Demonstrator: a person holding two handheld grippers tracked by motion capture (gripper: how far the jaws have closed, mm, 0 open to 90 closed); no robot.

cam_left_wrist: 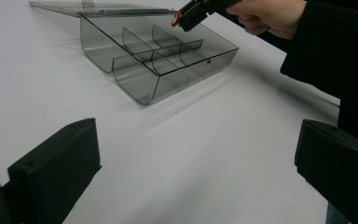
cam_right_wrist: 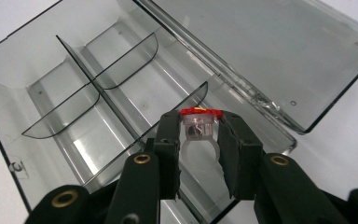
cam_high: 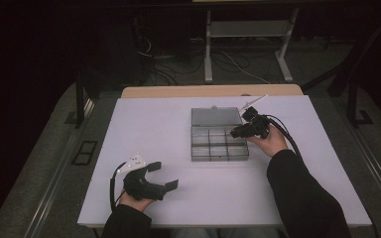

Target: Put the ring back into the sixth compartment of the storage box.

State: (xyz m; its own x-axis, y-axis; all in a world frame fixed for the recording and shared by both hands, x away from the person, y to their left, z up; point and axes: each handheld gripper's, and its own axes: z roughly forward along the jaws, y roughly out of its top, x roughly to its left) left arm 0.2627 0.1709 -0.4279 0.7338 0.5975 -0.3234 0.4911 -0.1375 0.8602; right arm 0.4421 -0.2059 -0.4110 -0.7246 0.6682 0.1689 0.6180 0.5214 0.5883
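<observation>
My right gripper (cam_right_wrist: 200, 140) pinches a ring (cam_right_wrist: 198, 127) above the open box (cam_right_wrist: 51, 93); left gripper (cam_high: 164, 174) jaws wide over white desk (cam_high: 154, 124).

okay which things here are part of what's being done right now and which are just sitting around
In the job:
- small red-topped ring, clamped in the right gripper
- clear divided box, open, right under the ring

Just about:
- left gripper, jaws wide apart, resting away from the box
- white table
- cables on the floor

Smoky clear plastic against matt black

The compartment box (cam_right_wrist: 98, 107) is glossy transparent grey plastic; the ring (cam_right_wrist: 199, 128) is clear plastic, red-topped; the table (cam_high: 154, 129) is smooth matt white.
</observation>
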